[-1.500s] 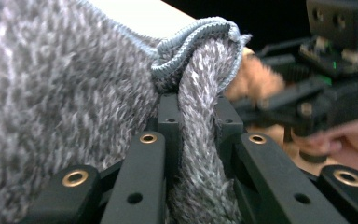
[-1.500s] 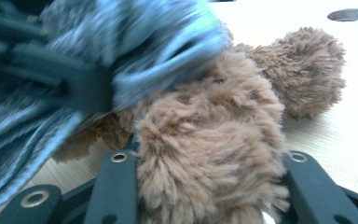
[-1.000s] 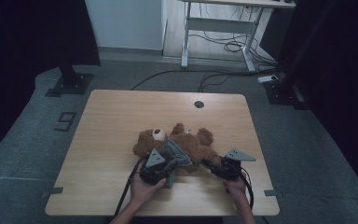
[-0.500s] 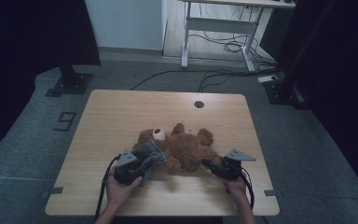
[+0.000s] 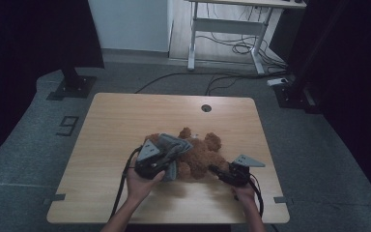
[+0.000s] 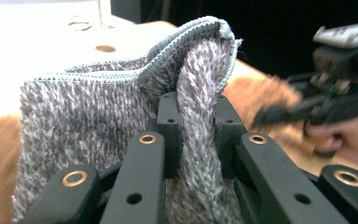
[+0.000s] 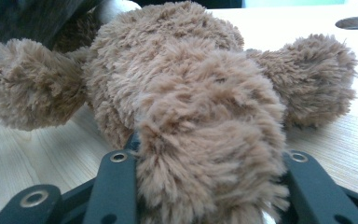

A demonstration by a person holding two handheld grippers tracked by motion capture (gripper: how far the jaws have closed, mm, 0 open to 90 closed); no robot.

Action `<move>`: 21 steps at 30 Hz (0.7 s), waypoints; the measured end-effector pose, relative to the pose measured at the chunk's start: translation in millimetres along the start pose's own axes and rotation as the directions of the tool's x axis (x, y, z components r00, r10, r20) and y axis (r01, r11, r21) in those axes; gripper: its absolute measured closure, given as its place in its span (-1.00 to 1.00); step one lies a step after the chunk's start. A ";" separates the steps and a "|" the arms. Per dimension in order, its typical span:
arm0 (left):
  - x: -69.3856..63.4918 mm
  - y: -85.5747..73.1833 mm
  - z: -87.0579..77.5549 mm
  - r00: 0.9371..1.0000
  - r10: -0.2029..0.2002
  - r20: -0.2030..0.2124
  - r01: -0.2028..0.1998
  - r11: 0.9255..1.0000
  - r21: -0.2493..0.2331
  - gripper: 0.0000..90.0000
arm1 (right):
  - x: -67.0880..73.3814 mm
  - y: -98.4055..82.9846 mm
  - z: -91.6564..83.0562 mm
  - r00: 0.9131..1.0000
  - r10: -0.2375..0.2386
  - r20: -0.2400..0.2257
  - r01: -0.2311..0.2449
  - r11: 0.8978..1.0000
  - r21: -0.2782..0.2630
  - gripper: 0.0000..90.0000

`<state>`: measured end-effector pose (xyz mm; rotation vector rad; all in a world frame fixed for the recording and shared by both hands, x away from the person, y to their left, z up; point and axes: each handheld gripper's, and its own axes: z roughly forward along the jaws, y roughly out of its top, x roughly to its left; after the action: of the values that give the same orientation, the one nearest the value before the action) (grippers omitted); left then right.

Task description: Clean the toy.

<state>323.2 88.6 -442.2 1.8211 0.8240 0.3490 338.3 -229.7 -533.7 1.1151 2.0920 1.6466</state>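
1. Left gripper (image 5: 166,162): at the left side of the teddy bear (image 5: 200,155), its jaws pinch a fold of grey knitted cloth (image 5: 171,147). The left gripper view shows the knit (image 6: 121,116) pressed between the two black jaws, its hemmed edge draped over their tips; the high view shows the cloth lying over the bear's left part.
2. Teddy bear: brown plush, lying on the wooden table (image 5: 125,116), nearer the person's edge than the far edge.
3. Right gripper (image 5: 217,170): at the bear's right side, clamped on a plush limb. The right gripper view shows the limb (image 7: 209,154) bulging between the jaws, with the body resting on the wood behind.
4. Table: light wood grain, a round cable hole (image 5: 206,108) beyond the bear.
5. Room: grey floor, a white desk frame (image 5: 227,29) with loose cables (image 5: 236,48) behind the table.
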 end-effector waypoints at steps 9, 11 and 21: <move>-30.9 3.3 68.2 0.997 0.036 0.062 -0.044 0.990 0.137 0.70 | 0.1 -0.1 -0.8 1.000 -0.003 -0.005 0.003 1.000 0.006 0.28; -30.8 -10.6 73.4 0.997 0.030 0.074 -0.041 0.988 0.148 0.70 | 0.0 -0.1 -1.1 1.000 -0.003 -0.006 0.003 1.000 0.008 0.29; -29.4 -50.9 58.9 0.995 -0.024 0.099 0.008 0.987 0.159 0.71 | -0.4 -1.1 -1.4 1.000 -0.004 -0.015 0.004 1.000 0.016 0.28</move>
<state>317.7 37.5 -507.6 1.9618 0.8143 0.1833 337.2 -231.1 -534.3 1.1063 2.1183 1.6446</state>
